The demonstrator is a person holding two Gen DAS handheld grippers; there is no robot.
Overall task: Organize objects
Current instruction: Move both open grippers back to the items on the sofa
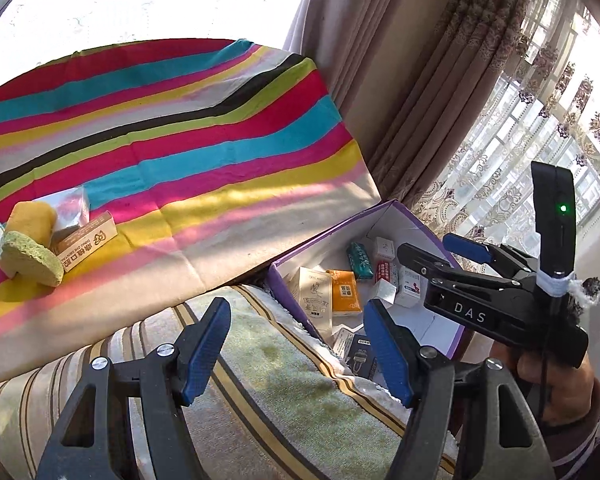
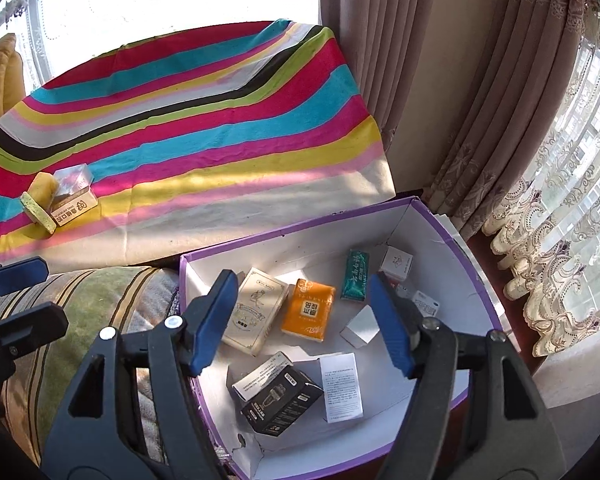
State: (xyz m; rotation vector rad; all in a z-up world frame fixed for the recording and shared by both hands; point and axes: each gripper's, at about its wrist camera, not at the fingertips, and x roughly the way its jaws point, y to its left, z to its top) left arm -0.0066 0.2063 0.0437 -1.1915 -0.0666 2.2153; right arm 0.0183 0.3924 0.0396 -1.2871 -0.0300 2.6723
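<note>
Hovering over the purple box (image 2: 440, 216), the right gripper (image 2: 304, 320) has its fingers spread and holds nothing; below it lie an orange packet (image 2: 309, 309), a cream carton (image 2: 256, 310) and a black carton (image 2: 282, 404). The left gripper (image 1: 296, 350), fingers likewise spread and empty, hangs above the striped cushion (image 1: 260, 380). A yellow sponge (image 1: 30, 256) and small boxes (image 1: 86, 242) sit on the striped cloth (image 1: 180, 140)

A domestic living space beside a large window. Pleated beige drapes (image 2: 384, 80) and embroidered lace sheers (image 2: 560, 240) frame the glazing, a striped multicolour cloth (image 2: 204, 120) covers a raised surface, and a striped towel-like cover (image 1: 260, 380) drapes upholstered seating. A purple-rimmed cardboard box (image 2: 440, 216) holds small household packets.
</note>
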